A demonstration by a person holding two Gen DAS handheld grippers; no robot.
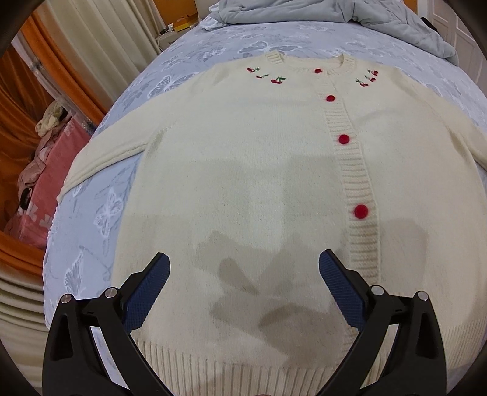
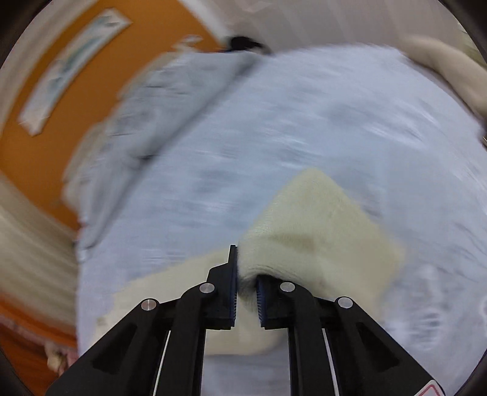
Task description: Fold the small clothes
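A cream knitted cardigan with red buttons and small cherry embroidery lies flat, front up, on the bed. Its left sleeve stretches out to the side. My left gripper hovers open just above the lower front, near the ribbed hem, with nothing between its blue pads. In the blurred right wrist view, my right gripper is shut on a fold of cream knit, which looks like the cardigan's sleeve, lifted off the sheet.
The bed has a pale blue sheet with a butterfly pattern. A grey blanket is bunched at its far end, also the grey blanket in the right wrist view. Pink bedding and clothes lie beside the bed on the left, by orange curtains.
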